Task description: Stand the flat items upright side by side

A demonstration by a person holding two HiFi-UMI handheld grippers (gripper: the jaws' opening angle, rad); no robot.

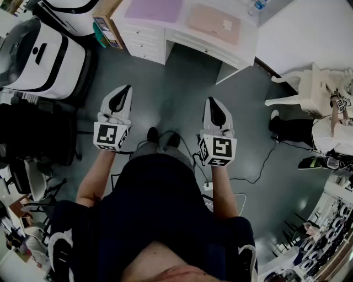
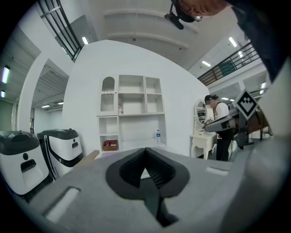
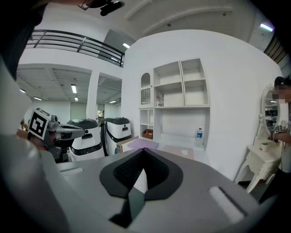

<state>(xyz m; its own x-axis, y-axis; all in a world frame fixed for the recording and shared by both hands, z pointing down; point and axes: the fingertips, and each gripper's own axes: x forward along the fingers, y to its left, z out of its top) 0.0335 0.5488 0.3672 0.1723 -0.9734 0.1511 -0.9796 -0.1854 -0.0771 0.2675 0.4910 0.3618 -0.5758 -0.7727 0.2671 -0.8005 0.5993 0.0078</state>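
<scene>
On desk point(image 1: 144, 43): purple item point(image 1: 155, 10), pink item point(image 1: 214, 23); white machine point(image 1: 41, 60) left.

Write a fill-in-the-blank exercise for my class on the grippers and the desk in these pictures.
1. The left gripper and the right gripper both have their jaws ____.
2. Between each gripper's jaws there is ____.
3. The purple item and the pink item lie ____ on the white desk.
4. Both grippers hang over the grey ____, short of the desk.
Missing words: shut; nothing; flat; floor.
</scene>
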